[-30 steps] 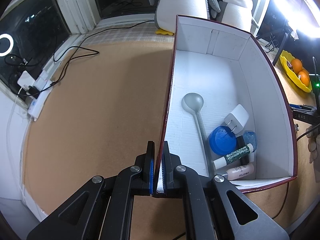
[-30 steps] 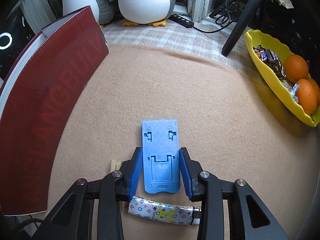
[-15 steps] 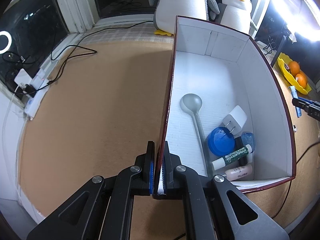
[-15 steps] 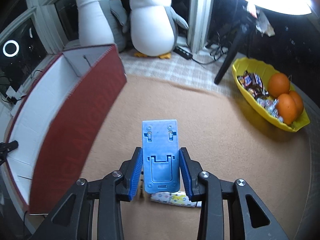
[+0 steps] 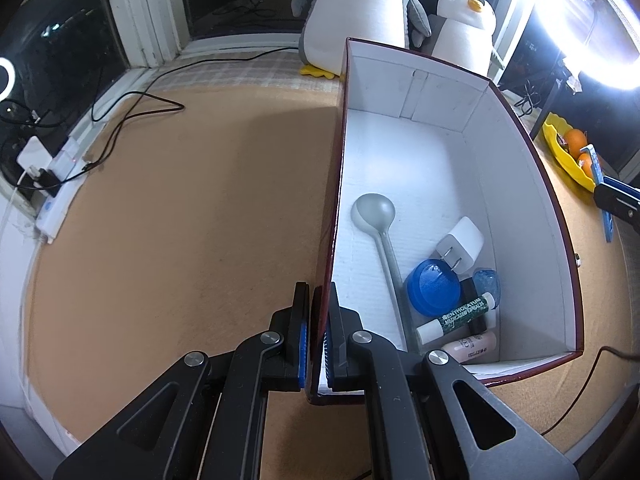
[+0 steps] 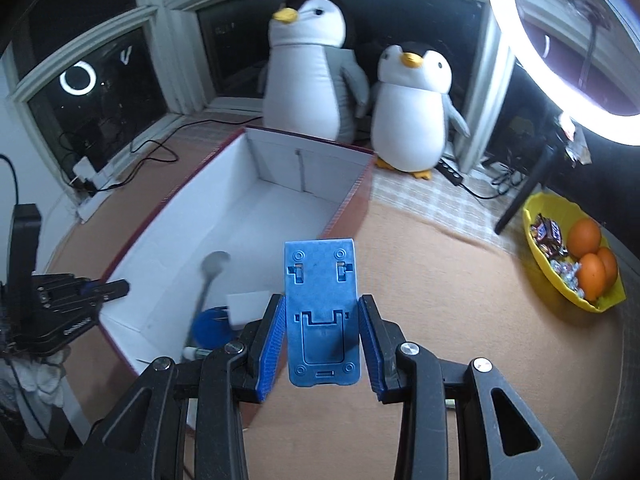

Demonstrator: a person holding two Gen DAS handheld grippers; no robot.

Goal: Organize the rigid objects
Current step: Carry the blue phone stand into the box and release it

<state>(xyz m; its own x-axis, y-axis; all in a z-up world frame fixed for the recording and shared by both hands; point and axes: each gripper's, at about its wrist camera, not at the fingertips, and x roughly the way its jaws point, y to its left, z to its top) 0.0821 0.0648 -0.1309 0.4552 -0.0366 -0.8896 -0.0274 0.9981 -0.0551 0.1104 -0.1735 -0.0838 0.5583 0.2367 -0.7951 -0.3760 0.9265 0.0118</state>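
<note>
- Right wrist view: right gripper (image 6: 322,338) clamped on blue stand (image 6: 321,312) by its long edges; looks light, stiff, slick plastic.
- Left gripper (image 5: 316,344) pinches box (image 5: 334,216) wall.

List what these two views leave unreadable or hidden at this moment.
- Left wrist view: the items piled in the box corner overlap; a dark thing under the green tube can't be identified.
- Left wrist view: the blue stand is a thin sliver at the right edge.
- Right wrist view: the stand and right tongs hide the box's near corner.
- Right wrist view: the left tongs are small and blurred; their grip is unclear there.
</note>
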